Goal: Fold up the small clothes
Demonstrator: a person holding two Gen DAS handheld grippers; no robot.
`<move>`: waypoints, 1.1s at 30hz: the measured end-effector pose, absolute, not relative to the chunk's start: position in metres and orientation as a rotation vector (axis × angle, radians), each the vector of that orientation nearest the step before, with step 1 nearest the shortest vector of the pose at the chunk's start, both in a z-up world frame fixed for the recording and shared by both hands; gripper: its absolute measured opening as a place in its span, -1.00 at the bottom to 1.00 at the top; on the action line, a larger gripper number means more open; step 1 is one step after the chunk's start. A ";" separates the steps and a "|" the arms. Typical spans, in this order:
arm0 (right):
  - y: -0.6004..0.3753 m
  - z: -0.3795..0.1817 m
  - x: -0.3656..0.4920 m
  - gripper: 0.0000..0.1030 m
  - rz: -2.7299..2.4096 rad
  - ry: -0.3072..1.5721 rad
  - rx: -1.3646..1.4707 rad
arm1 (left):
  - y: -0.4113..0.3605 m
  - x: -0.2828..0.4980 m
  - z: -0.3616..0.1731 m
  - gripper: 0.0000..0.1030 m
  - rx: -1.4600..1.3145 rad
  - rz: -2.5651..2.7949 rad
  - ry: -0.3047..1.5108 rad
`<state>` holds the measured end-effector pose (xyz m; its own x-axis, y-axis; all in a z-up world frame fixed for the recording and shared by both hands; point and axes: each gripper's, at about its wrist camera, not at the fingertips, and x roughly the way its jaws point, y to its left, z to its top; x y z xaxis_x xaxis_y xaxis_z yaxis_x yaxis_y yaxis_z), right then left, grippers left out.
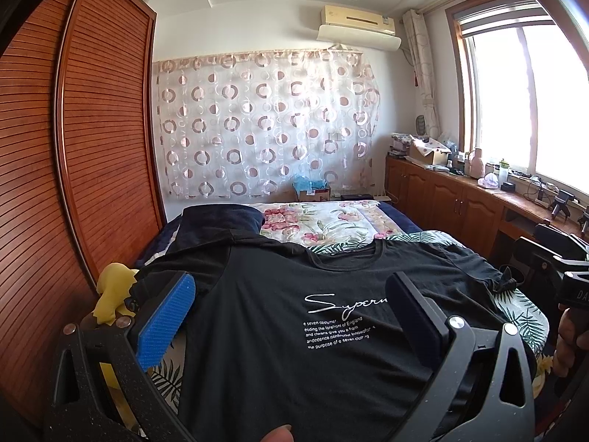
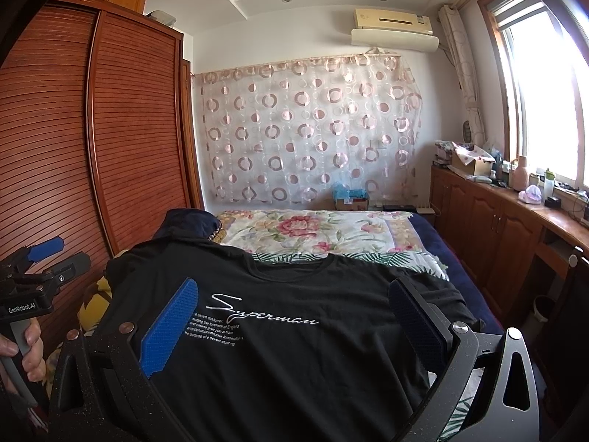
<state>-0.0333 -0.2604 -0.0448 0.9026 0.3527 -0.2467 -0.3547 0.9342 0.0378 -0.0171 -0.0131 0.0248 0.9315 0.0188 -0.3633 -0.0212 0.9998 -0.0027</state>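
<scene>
A black T-shirt [image 1: 331, 339] with white "Superman" print lies flat, front up, on the bed, collar away from me; it also shows in the right wrist view [image 2: 294, 350]. My left gripper [image 1: 291, 305] is open above its lower half, blue-padded fingers [image 1: 165, 316] wide apart and empty. My right gripper [image 2: 294, 313] is open above the shirt, also empty. The left gripper shows at the left edge of the right wrist view [image 2: 48, 258], the right gripper at the right edge of the left wrist view [image 1: 567, 276].
A yellow garment [image 1: 112, 291] lies at the shirt's left. A dark blue garment [image 1: 221, 221] lies beyond the shirt on the floral bedspread [image 1: 331, 224]. A slatted wooden wardrobe [image 1: 73, 147] stands left. Wooden cabinets [image 1: 460, 202] with clutter run under the window, right.
</scene>
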 end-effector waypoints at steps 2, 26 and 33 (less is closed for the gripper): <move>-0.262 -0.045 -0.033 1.00 0.367 0.253 -0.008 | -0.012 -0.015 0.021 1.00 -0.006 0.022 0.371; -0.257 -0.057 -0.017 1.00 0.413 0.294 -0.012 | 0.008 0.015 0.010 1.00 -0.049 -0.011 0.430; -0.259 -0.065 0.007 1.00 0.422 0.342 -0.022 | 0.025 0.032 -0.017 1.00 -0.048 -0.015 0.470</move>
<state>0.0068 -0.2595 -0.0653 0.8560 0.3979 -0.3302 -0.4051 0.9129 0.0499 0.0323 0.0249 -0.0166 0.8916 -0.0260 -0.4520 0.0037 0.9987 -0.0503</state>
